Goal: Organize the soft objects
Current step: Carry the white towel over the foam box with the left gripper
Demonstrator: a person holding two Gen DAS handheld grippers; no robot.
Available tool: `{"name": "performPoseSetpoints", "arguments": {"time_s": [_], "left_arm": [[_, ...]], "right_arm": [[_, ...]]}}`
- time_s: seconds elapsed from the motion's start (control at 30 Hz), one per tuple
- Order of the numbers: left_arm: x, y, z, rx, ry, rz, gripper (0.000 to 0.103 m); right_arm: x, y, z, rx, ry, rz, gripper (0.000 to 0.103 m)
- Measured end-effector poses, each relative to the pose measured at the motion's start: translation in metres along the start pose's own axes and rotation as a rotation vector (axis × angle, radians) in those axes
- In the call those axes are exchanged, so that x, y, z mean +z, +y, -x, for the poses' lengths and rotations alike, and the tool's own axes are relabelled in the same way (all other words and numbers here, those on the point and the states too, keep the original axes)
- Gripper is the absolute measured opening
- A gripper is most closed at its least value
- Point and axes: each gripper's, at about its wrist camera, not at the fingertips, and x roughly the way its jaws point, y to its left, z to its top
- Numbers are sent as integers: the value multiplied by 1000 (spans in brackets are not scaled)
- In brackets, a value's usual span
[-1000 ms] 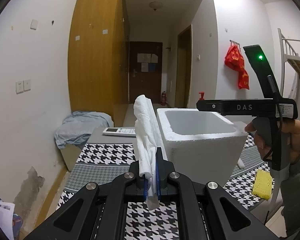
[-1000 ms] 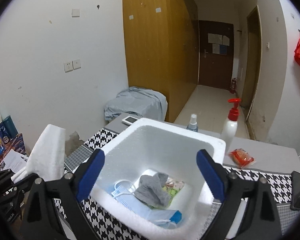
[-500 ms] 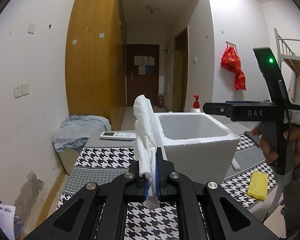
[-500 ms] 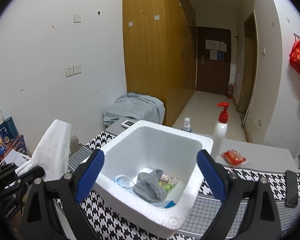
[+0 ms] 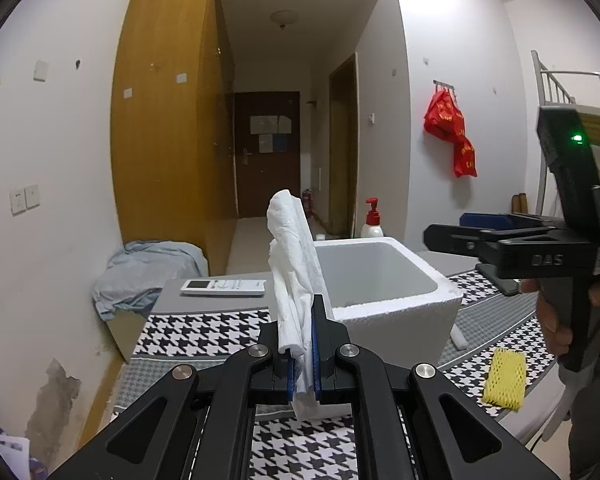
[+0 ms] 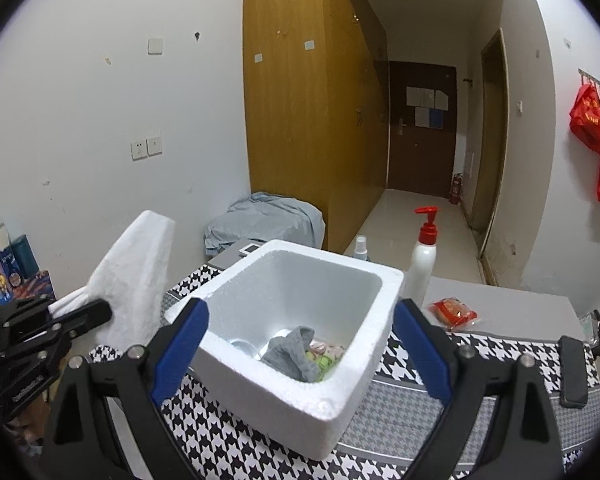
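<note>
My left gripper (image 5: 304, 364) is shut on a folded white towel (image 5: 294, 268) that stands upright, held left of the white foam box (image 5: 400, 320). The towel also shows in the right wrist view (image 6: 136, 272), with the left gripper (image 6: 80, 312) at the far left. My right gripper (image 6: 300, 352) is open and empty, above the near side of the foam box (image 6: 332, 408). Inside the box lie a grey cloth (image 6: 292, 354) and other small soft items. A yellow sponge (image 5: 505, 378) lies on the table at right.
The houndstooth-covered table (image 6: 228, 436) holds a red-pump white bottle (image 6: 422, 256), a small spray bottle (image 6: 361, 248), a red packet (image 6: 454, 312), a white remote (image 5: 224, 287) and a black phone (image 6: 574, 372). A blue cloth heap (image 5: 148, 268) lies beyond the table.
Both grippers have risen and drawn back from the box, so it looks smaller and lower. The left gripper still holds the towel; the right stays open.
</note>
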Motion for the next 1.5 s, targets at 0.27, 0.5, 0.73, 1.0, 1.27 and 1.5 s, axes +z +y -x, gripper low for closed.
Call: {"name": "performPoseSetpoints", "arguments": {"time_s": [0.27,0.5,0.73,1.0,1.27,1.5], "left_arm": [[12,-9,-10,-38,-1,-20,7],[24,-14,-21,-81,11,-23,7],[34,-15,-39,-131,53,-20,7],[45,-21,-63,-162,104,-33,7],[52,-30,-89,-180,149,-38,7],[53,-36,-109,-179,182,-41,7]], "right_arm": [[-3,0,16,-29,-27,14,97],[-7,0,32,-55,-55,13,100],[-17,0,44,-59,-65,13,100],[-34,-4,56,-76,-67,11,100],[-59,-19,63,-107,-39,-36,100],[-74,-30,71,-130,-19,-66,100]]}}
